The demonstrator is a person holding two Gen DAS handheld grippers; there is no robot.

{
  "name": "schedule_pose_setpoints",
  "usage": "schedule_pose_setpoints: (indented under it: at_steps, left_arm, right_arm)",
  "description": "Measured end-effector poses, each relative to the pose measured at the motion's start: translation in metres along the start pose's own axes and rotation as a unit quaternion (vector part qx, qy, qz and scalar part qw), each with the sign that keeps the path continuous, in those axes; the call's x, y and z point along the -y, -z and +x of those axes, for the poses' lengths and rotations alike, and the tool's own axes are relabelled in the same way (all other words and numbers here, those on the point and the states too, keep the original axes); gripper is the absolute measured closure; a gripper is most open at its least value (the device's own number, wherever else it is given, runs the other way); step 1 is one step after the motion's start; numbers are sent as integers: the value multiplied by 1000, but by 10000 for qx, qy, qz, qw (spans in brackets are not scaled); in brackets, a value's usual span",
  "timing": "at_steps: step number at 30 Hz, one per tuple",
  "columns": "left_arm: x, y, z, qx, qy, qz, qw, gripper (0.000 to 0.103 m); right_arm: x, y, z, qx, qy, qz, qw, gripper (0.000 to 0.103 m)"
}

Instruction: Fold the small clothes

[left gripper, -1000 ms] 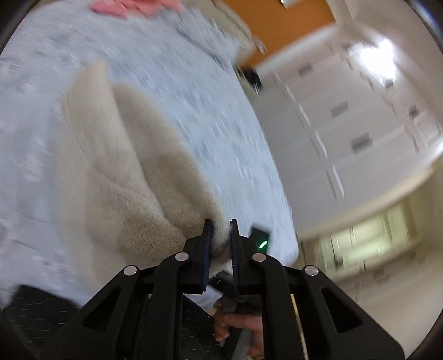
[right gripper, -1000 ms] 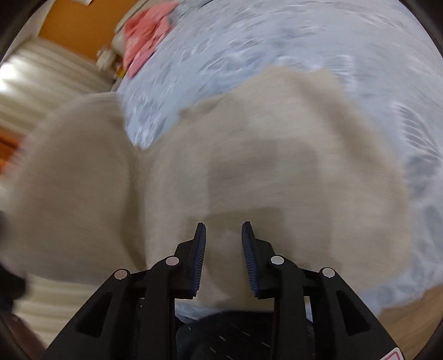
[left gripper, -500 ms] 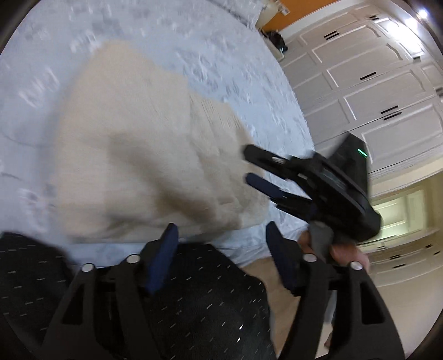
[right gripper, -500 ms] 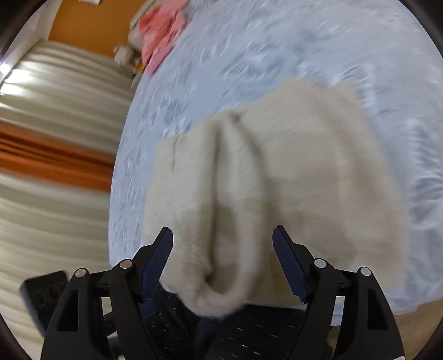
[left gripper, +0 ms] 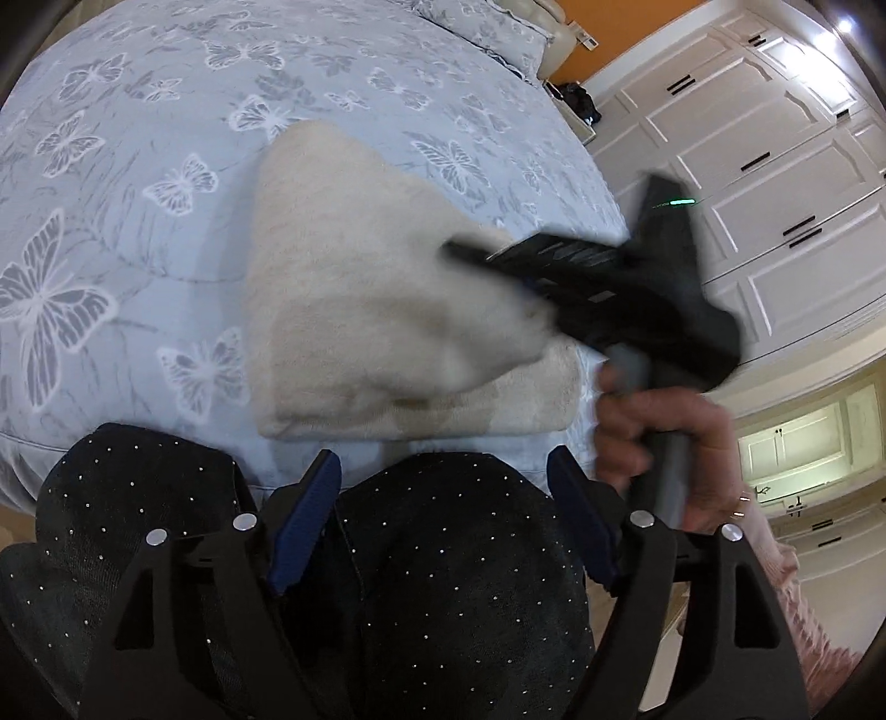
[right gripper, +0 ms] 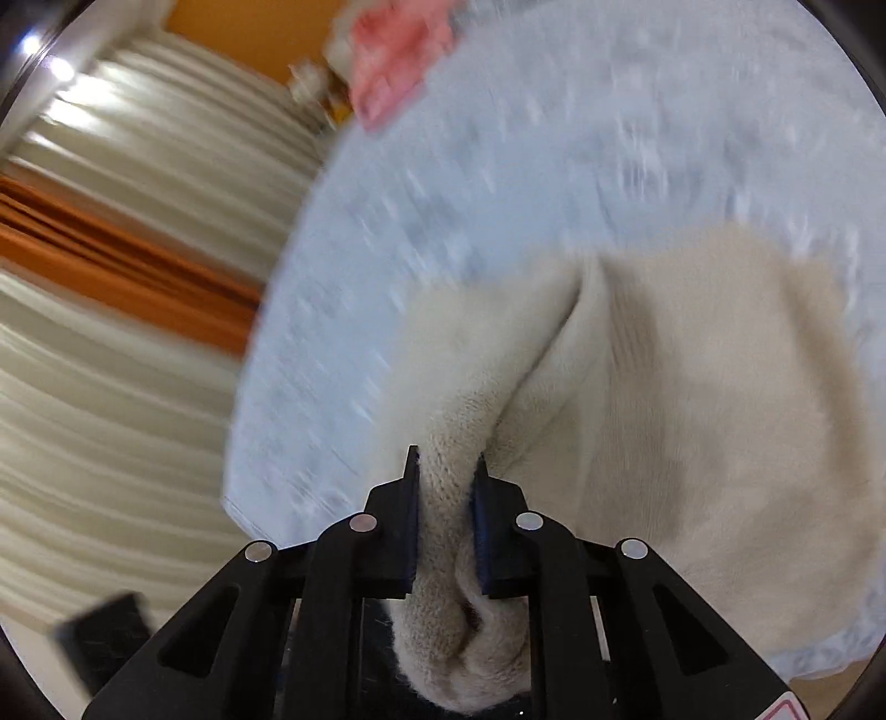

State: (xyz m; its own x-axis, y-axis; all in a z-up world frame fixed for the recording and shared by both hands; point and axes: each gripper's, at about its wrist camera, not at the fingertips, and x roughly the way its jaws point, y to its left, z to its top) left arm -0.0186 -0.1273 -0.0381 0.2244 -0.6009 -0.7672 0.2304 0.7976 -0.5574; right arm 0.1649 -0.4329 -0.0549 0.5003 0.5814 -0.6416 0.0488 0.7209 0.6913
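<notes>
A cream knitted garment [left gripper: 365,299] lies partly folded on the blue butterfly bedspread [left gripper: 138,166] near the bed's front edge. My left gripper [left gripper: 443,515] is open and empty, held back over the person's dark speckled trousers [left gripper: 443,581]. My right gripper [right gripper: 446,487] is shut on a bunched fold of the cream garment [right gripper: 692,399] and holds it lifted off the bed. In the left wrist view the right gripper [left gripper: 498,257] shows blurred, over the garment's right side, with the person's hand [left gripper: 653,437] on its handle.
A pink garment [right gripper: 398,50] lies at the far end of the bed. White cupboard doors [left gripper: 775,166] stand to the right of the bed. Pale and orange curtains [right gripper: 111,277] hang to the left. The bed's front edge [left gripper: 166,459] is close to the person's knees.
My left gripper let go of the garment, opened and drew back toward the person. My right gripper opened, then shut on a fold of the garment and swung it over.
</notes>
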Motion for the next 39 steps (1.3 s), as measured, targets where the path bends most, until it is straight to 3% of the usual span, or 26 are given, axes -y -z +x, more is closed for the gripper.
schedule_pose_setpoints:
  at_steps: [2,4,6,8,9,11,14,18,20,22,23,24,28,31,33,35,37,38,39]
  left_arm:
    - [2,-2,-4,90,5,63,9999,28]
    - [4,-4,-7,185,-15,150,9997,25]
    - [2,-5,-6,220,-40,181,9996,23]
    - [-2,-5,1,151,-38,94,9998,23]
    - [-4,-5,7,83,-18,10,10000,23]
    - [-2,-3,12,23,8,-87,10000,23]
    - [7,-3,12,72,7,47,10000,22]
    - [11,-3,16,11,-107,208,9997,21]
    - [10,-4,19,2,-127,176,9998,21]
    - [10,-5,21,13,-109,125,9999,21]
    - [10,-5,24,-10,-101,120,9999,21]
    - [10,-5,27,-49,-107,131,9998,21]
    - [18,-3,37,-149,-203,256,9994,21]
    - [23,-2,42,-190,-233,373,9989,21]
    - [26,-2,46,-230,-284,451,9983,21]
    - [33,-4,51,-211,-337,593,9975,21]
    - [46,-8,55,-167,-299,760,9965,21]
    - [50,-10,57,-153,-275,804,9963,21]
    - [55,-13,59,-137,-226,845,9961,21]
  right_arm:
    - [1,-2,-42,494,121,-63,9987,89]
    - [18,5,-64,693,376,24,9969,88]
    - [56,15,-64,530,907,188,9943,88]
    - [101,26,-44,68,1347,520,9895,88]
    - [124,34,-32,-174,1422,735,9869,88]
    - [138,45,-31,-49,1162,961,9886,88]
    - [127,40,-39,218,960,1008,9900,88]
    - [99,22,-70,794,994,579,9902,89]
    - [106,20,-79,921,1076,541,9884,89]
    - [130,21,-63,518,1607,471,9845,89]
    - [148,26,-43,66,1798,515,9823,88]
    - [155,30,-38,-54,1793,559,9822,88]
    - [148,27,-66,318,1511,787,9849,84]
    - [121,23,-98,979,1545,625,9811,80]
    - [101,13,-108,1225,1150,419,9849,80]
    - [90,2,-98,1049,963,179,9896,80]
    - [96,-5,-70,646,1114,47,9917,80]
    - [112,-5,-43,234,1321,171,9908,82]
    - [127,2,-26,-112,1498,297,9882,97]
